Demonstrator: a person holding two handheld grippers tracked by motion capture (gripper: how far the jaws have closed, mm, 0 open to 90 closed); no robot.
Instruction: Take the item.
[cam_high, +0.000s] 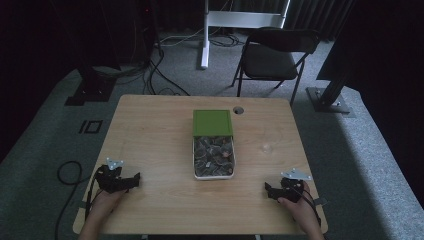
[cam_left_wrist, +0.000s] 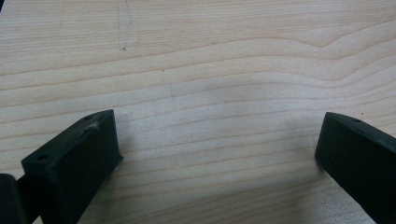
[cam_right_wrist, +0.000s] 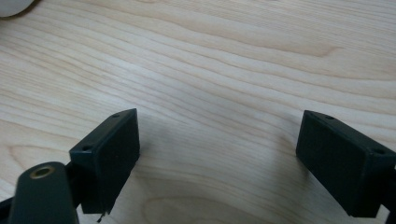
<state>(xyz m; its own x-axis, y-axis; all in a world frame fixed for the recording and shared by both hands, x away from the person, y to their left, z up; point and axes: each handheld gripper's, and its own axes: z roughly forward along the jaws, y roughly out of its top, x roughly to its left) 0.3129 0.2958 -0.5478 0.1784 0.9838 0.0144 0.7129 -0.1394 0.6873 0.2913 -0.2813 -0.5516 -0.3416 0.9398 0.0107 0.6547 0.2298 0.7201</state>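
- On light wooden table (cam_high: 150, 130): white rectangular tray of small dark pieces (cam_high: 213, 159) sits mid-table, green flat lid (cam_high: 212, 122) slid back.
- Tray probably rigid, light, spillable; grip long side walls.
- Left gripper (cam_high: 136, 178), right gripper (cam_high: 266, 188): both released, empty, well apart from tray.

Two grippers: left gripper (cam_high: 131, 180), right gripper (cam_high: 270, 190), each held in one hand. One table (cam_high: 150, 135). One white box (cam_high: 214, 159), one green lid (cam_high: 212, 122). One folding chair (cam_high: 274, 55). Pieces inside box too small to count.
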